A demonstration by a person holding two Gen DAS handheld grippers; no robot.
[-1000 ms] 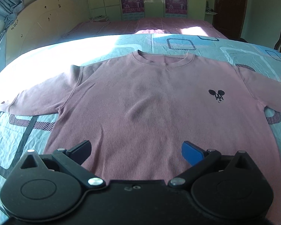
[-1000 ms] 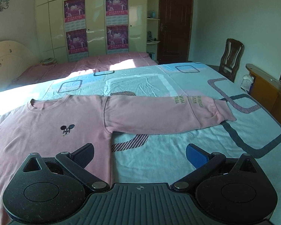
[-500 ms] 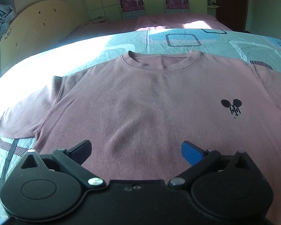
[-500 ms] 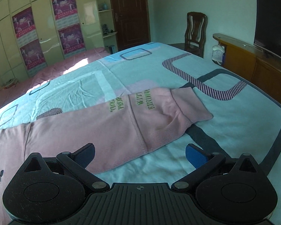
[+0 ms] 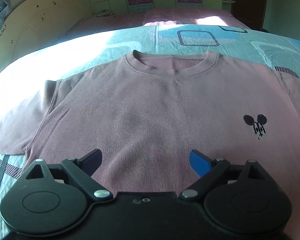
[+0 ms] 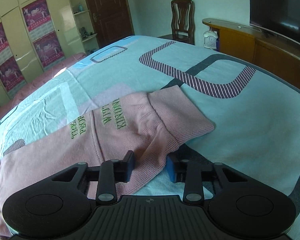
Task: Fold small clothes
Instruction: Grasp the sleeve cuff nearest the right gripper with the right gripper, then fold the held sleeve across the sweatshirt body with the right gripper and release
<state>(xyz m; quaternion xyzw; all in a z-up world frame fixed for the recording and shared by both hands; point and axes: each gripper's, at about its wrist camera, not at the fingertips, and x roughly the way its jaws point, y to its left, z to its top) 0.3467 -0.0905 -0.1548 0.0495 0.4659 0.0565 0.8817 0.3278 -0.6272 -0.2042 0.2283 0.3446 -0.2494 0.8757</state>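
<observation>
Right gripper [image 6: 150,166]: jaws wide a second ago, now closing, my pads nipping sleeve [image 6: 134,132] just short of cuff [image 6: 180,118]; view had swung off sweater body to sleeve end. Left gripper [image 5: 145,159]: jaws closing slightly but wide, nothing between, hovering over sweater [image 5: 160,110] chest; collar [image 5: 172,62] loomed nearer than before. Sweater lay flat on bedspread [image 6: 240,108]
</observation>
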